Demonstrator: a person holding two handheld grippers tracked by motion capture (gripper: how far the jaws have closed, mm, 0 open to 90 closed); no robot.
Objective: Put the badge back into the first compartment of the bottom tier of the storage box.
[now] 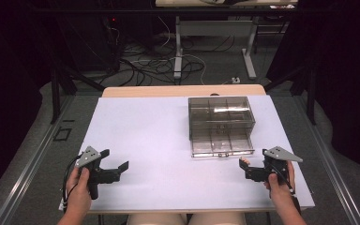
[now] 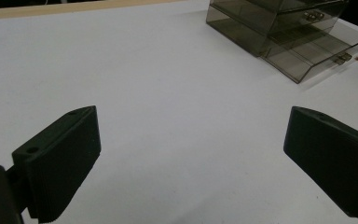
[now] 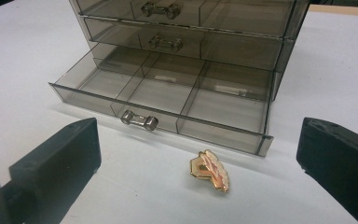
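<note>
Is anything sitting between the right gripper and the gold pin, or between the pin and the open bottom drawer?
Nothing visible blocks either path. The gold pin lies on bare white table between the open jaws of the right gripper. Beyond it is the pulled-out bottom drawer of the smoked plastic drawer box; only the drawer's front wall must be cleared.
</note>
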